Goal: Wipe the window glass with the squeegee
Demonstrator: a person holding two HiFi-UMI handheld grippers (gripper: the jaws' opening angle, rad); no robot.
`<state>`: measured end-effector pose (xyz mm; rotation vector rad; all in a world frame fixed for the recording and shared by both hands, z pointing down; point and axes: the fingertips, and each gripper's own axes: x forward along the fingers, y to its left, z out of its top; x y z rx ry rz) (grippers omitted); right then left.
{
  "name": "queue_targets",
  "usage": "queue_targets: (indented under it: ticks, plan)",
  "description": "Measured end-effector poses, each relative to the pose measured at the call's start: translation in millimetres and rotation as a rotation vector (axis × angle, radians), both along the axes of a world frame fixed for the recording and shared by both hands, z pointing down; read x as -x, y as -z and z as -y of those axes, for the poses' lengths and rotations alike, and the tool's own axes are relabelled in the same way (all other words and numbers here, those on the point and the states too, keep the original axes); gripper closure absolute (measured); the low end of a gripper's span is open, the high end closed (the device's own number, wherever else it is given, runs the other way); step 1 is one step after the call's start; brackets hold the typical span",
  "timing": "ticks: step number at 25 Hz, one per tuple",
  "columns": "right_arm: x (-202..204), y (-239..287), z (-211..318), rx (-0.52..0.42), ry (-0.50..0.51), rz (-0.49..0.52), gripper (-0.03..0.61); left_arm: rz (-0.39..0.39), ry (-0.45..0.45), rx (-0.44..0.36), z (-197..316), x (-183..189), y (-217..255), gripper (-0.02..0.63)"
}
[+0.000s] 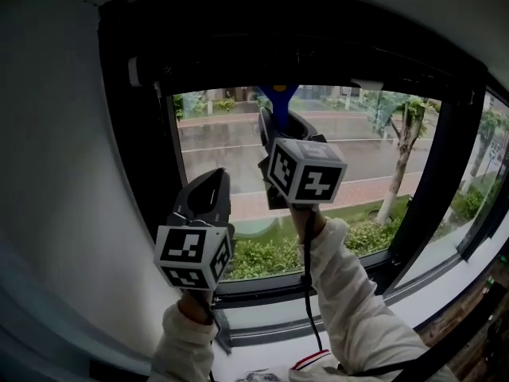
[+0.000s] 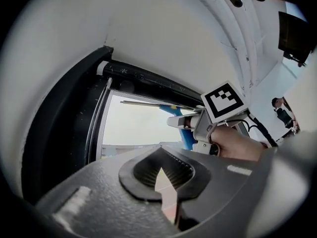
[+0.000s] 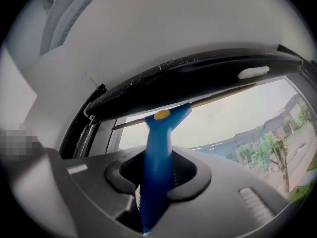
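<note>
You're clamping the right gripper (image 3: 157, 180) on the blue squeegee (image 3: 159, 133) by its handle, holding its blade up along the top edge of the window glass (image 1: 215, 146). Your left gripper (image 2: 163, 187) is hovering lower, just beside it, jaws pressing together on nothing.

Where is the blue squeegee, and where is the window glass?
squeegee (image 3: 157, 152), right gripper view, on the middle of its blue handle.
window glass (image 1: 366, 165), head view, on the bare pane showing the street.
</note>
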<state>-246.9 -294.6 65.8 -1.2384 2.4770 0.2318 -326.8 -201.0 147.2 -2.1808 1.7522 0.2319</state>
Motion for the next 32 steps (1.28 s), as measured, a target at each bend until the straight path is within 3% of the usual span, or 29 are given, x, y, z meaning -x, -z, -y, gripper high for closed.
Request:
queue_targets:
  ticks: [12,32]
  plan:
    - [17.6,25.5,19.3,-0.011,0.026,-0.014,0.463,0.003,0.016,-0.04,6.3,1.4,19.0,0.614]
    - [28.6,-24.4,18.6,0.063,0.067,-0.056,0.463,-0.019,0.004,0.043,19.8,-0.7,-17.2,0.614]
